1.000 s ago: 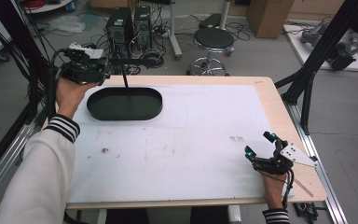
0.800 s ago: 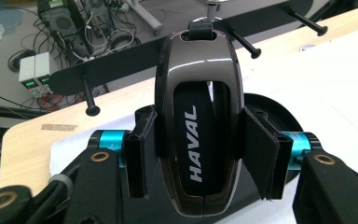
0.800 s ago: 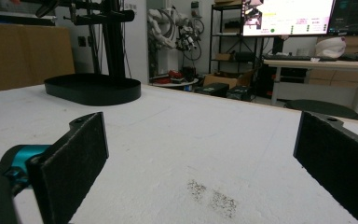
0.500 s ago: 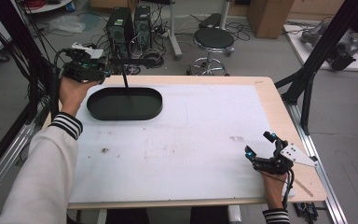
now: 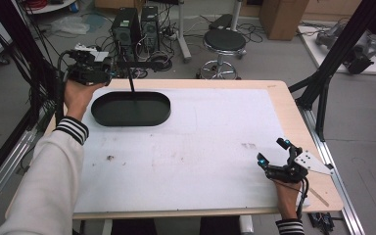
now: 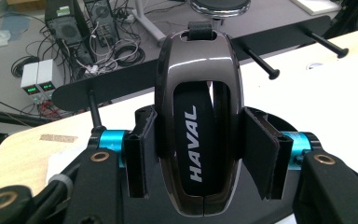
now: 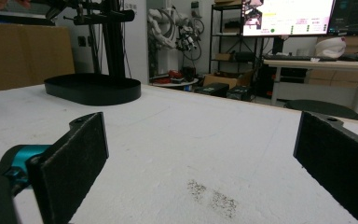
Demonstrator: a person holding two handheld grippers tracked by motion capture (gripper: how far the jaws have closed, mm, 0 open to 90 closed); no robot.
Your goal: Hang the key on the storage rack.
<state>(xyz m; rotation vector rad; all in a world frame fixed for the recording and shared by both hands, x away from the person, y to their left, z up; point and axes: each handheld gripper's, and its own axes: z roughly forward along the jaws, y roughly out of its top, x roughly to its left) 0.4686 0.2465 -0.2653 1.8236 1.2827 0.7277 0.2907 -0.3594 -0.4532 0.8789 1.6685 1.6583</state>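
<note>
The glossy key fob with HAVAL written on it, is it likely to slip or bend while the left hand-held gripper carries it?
The key fob looks like a rigid moulded shell, so it should not bend. Its glossy, curved sides could slip, though the left hand-held gripper presses it with textured black pads, which probably helps. It seems small and light, so its weight is unlikely to pull it free.

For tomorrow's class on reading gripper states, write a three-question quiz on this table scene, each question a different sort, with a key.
1. True or false: the right gripper is shut on a tool.
2. The left gripper holds: A) a stapler B) a HAVAL key fob C) a cup
3. Fill in: the black oval tray lies on the table's far ____ side in the high view.

Key: 1 false, it is open with nothing between its jaws; 2 B; 3 left.
</note>
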